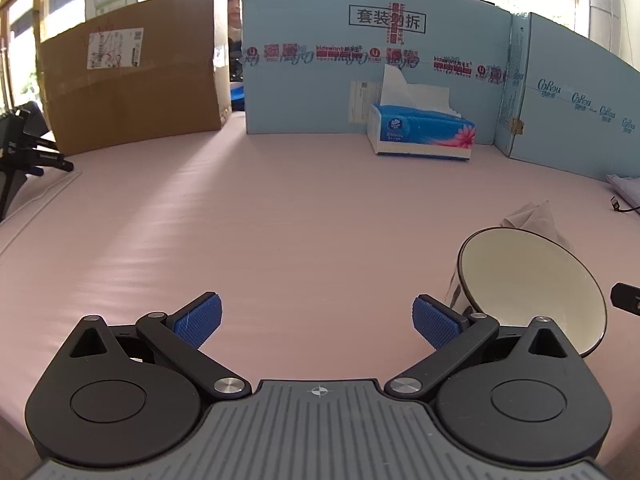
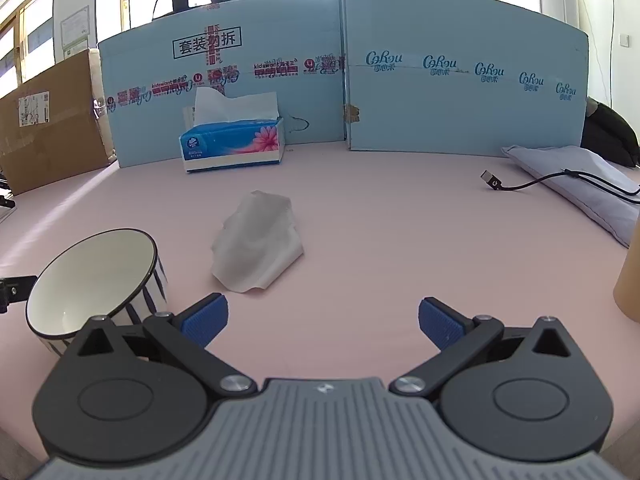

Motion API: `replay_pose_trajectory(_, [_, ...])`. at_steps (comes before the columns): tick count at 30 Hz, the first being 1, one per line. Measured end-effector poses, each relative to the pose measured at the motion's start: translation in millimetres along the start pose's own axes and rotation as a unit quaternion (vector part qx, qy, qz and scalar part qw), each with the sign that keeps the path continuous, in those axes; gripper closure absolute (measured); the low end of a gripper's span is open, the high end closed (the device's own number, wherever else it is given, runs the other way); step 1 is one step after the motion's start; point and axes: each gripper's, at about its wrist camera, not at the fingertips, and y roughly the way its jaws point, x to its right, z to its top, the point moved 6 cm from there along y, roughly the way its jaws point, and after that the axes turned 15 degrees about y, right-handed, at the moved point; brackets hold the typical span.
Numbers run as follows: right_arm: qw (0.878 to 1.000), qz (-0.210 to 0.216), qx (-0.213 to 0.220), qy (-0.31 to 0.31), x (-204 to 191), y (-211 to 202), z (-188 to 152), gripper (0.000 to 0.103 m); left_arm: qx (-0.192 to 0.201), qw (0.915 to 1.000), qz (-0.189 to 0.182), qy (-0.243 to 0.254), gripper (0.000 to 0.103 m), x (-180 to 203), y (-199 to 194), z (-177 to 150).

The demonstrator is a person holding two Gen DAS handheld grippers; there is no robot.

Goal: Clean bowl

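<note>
While both claws gape, bowl empty, tissue beside.

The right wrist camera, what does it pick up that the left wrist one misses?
Only the right wrist view shows the black USB cable, all of the grey cushion and the whole crumpled tissue. Only the left wrist view shows black gear at the table's left edge. Both show the striped bowl tipped on its side, the tissue box, the blue cardboard screens, the brown box, and open, empty grippers.
</note>
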Motion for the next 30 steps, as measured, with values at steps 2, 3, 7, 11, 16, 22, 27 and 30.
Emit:
replay_pose_trajectory(2, [1.000,0.001,-0.001,0.001,-0.7,0.3,-1.6,0.000,0.001,1.0000,-0.002,-0.002,0.000,-2.1,-0.3,-1.2])
replay_pose_trajectory(3, [1.000,0.001,-0.001,0.002,-1.1,0.4,-2.5,0.000,0.001,1.0000,-0.002,-0.003,0.000,-3.1,-0.4,-1.8])
replay_pose_trajectory(7, [1.000,0.002,-0.002,0.000,-1.4,0.2,0.4,0.000,0.002,1.0000,-0.006,-0.007,0.000,-7.2,-1.0,-4.3])
replay_pose_trajectory(11, [1.000,0.001,-0.004,-0.001,-1.8,-1.9,2.1,0.000,0.001,1.0000,-0.004,-0.008,0.000,-8.5,0.9,-6.3])
replay_pose_trajectory(16, [1.000,0.000,-0.006,-0.003,-2.9,-3.5,4.6,0.000,-0.001,1.0000,0.002,-0.008,0.000,-5.6,0.8,-0.8])
replay_pose_trajectory(22, [1.000,0.000,-0.006,-0.004,-3.7,-3.4,7.5,0.000,0.000,1.0000,0.002,-0.007,0.000,-4.6,-0.6,-1.1])
replay_pose_trajectory(27, [1.000,0.001,-0.003,-0.003,-5.6,-2.6,8.9,0.000,-0.002,1.0000,0.003,-0.009,0.000,-1.8,-0.4,-3.0])
replay_pose_trajectory(30, [1.000,0.001,0.002,0.000,-3.3,-5.5,4.4,0.000,-0.003,0.9999,0.003,-0.009,0.000,-1.4,-0.6,-4.0])
